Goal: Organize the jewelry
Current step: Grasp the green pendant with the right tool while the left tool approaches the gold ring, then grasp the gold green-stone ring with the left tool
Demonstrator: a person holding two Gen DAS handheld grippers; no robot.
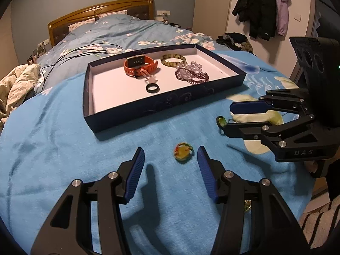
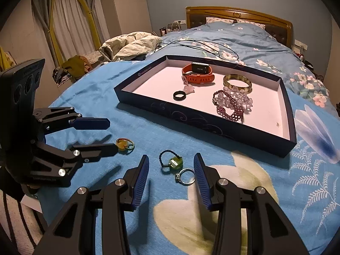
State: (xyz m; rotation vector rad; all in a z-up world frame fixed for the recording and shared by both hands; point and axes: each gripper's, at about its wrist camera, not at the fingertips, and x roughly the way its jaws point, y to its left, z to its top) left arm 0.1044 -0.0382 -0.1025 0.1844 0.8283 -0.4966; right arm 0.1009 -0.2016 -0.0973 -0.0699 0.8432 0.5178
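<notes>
My left gripper (image 1: 171,155) hangs over the blue blanket (image 1: 63,148) with its jaws parted and nothing clamped; the yellow stone charm on its red and green bead loop (image 1: 184,152) lies on the blanket just beyond and between the tips, untouched. Only my left view shows the dark coats (image 1: 258,6) hung on the far right wall, and in it the green pendant (image 1: 221,121) is half hidden behind the lower finger of my right gripper (image 1: 228,116). The dark blue tray (image 1: 127,114) sits farther out, holding the orange watch (image 1: 140,65), the black ring (image 1: 152,88), the amber bangle (image 1: 173,60) and the purple bead bracelets (image 1: 192,74). From my right view the curtained window (image 2: 70,21) at the far left appears, and the left gripper (image 2: 112,135) comes in from the left with the yellow charm (image 2: 124,144) at its tips. My right gripper (image 2: 171,165) is likewise released, its jaws apart and gripping nothing; between its fingers lie the green pendant on a dark cord (image 2: 175,162) and, just nearer and right, a silver ring (image 2: 184,177), which the left view does not show. The silver ring sits close to the right finger pad (image 2: 200,180); whether they touch I cannot tell. The tray (image 2: 191,125) lies beyond, to the right.
</notes>
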